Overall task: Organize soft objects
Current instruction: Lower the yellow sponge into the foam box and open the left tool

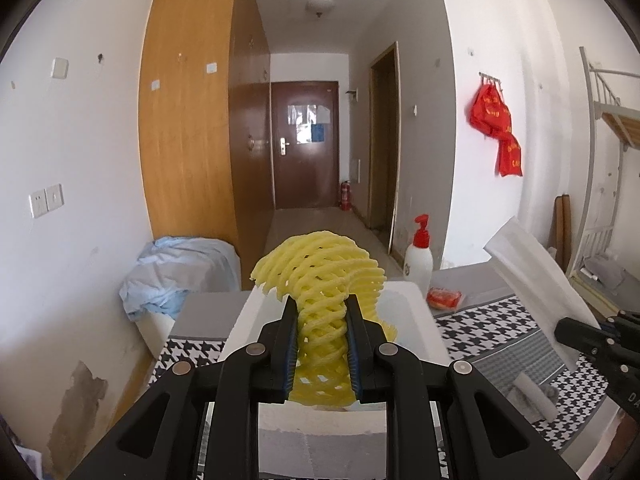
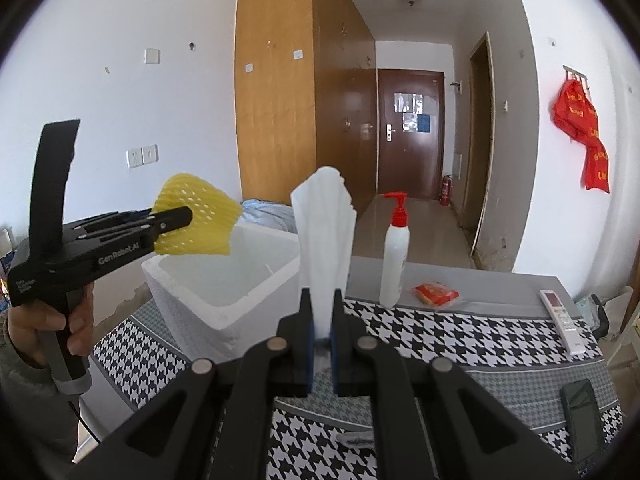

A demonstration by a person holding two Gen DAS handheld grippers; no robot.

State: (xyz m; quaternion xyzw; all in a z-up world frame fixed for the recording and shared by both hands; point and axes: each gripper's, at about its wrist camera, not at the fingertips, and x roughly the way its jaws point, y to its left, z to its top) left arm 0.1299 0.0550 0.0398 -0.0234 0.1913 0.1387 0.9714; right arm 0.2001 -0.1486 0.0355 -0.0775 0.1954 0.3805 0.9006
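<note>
Two soft pieces are being carried to the foam box (image 2: 224, 280): yellow foam netting (image 1: 324, 280) is being pinched above it by the left gripper (image 1: 323, 312), white foam sheet (image 2: 326, 232) beside it by the right gripper (image 2: 323, 300). Release inside is likely being called for next.

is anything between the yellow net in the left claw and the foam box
Nothing visible. The left claw holds the yellow net just above the open foam box, whose inside looks bare. The white sheet in the right claw stands off to the side, clear of the path.
</note>
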